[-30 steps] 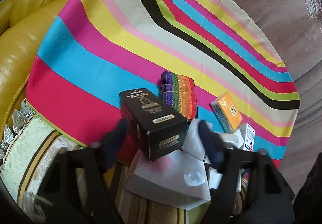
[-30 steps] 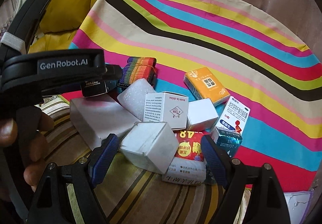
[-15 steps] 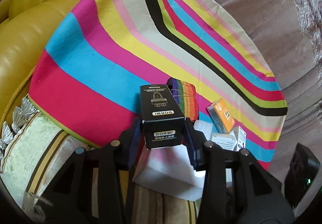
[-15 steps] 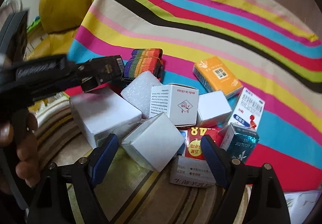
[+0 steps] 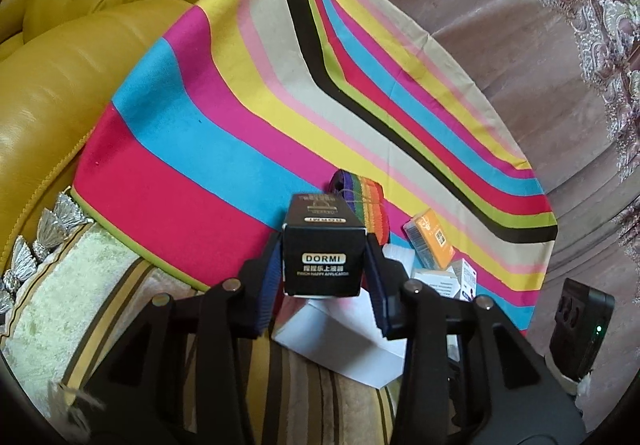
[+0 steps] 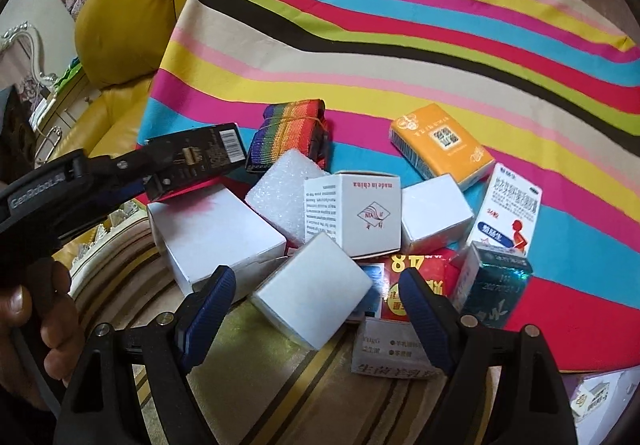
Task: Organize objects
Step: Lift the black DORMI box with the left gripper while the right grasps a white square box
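The left gripper (image 5: 324, 265) had just been closing, and its blue pads pressed both sides of the black box (image 5: 322, 257), held just above the large white box (image 5: 344, 341) near the cloth's near edge. The right gripper (image 6: 312, 309) stood wide open with nothing gripped, hovering over a small white box (image 6: 312, 289) that lay between its fingers but untouched.

By the look of it the sorting had barely begun: one box was in hand, and everything else lay in a loose heap at the near edge of the striped cloth (image 6: 360, 57). That heap held the foam block (image 6: 280, 189), a printed white box (image 6: 356, 213), a white cube (image 6: 434, 217), the orange box (image 6: 440, 141), a medicine box (image 6: 508, 209), a teal box (image 6: 496, 285), a red box (image 6: 416, 277) and the rainbow strap (image 6: 288, 133). The far part of the cloth was bare, so there seemed room to lay things out.

The boxes leaned on one another, so lifting one might shift its neighbours. A yellow sofa (image 5: 80, 57) sat past the cloth's left edge and a black device (image 5: 580, 329) off its right.
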The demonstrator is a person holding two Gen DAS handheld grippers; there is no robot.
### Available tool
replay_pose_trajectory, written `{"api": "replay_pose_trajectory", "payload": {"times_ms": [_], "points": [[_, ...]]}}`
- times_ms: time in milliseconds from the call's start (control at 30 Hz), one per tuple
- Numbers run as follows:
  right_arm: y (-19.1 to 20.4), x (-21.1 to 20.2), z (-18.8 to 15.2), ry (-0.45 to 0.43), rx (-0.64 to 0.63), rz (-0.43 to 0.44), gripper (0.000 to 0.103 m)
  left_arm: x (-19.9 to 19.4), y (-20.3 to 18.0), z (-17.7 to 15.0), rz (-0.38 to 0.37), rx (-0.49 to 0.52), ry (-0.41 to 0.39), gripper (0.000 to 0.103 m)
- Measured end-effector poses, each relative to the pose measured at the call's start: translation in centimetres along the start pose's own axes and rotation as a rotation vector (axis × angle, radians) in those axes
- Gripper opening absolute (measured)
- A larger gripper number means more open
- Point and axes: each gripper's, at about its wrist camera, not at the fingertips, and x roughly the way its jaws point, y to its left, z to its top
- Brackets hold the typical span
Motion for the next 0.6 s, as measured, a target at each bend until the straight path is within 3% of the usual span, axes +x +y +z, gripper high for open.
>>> {"api": "replay_pose_trajectory", "payload": {"times_ms": [167,233,300,367,600], "points": [[0.1,0.2,0.2,-0.006,-0.005,0.005,0.084,-0.6,-0.1,-0.2,-0.001,0.0,-0.026,0.044],[0.2,0.4,0.4,-0.004,-0.007,0.005,0.076,-0.8,-0.1,-0.2,0.002,0.004,-0.037,0.044],[0.4,0.6,0.4,0.003,-0.011,-0.001,0.06,-1.0,-0.2,-0.2,0.001,0.01,-0.045,0.043],[0.5,0.5,0.3,-0.002,-0.018,0.005,0.056,-1.1,-0.2,-0.3,0.002,0.009,-0.055,0.043],[0.7,-0.3,0.0,-0.032,-0.026,0.003,0.054,-2.2,0.1,-0.5,0.008,0.01,-0.094,0.043]]}}
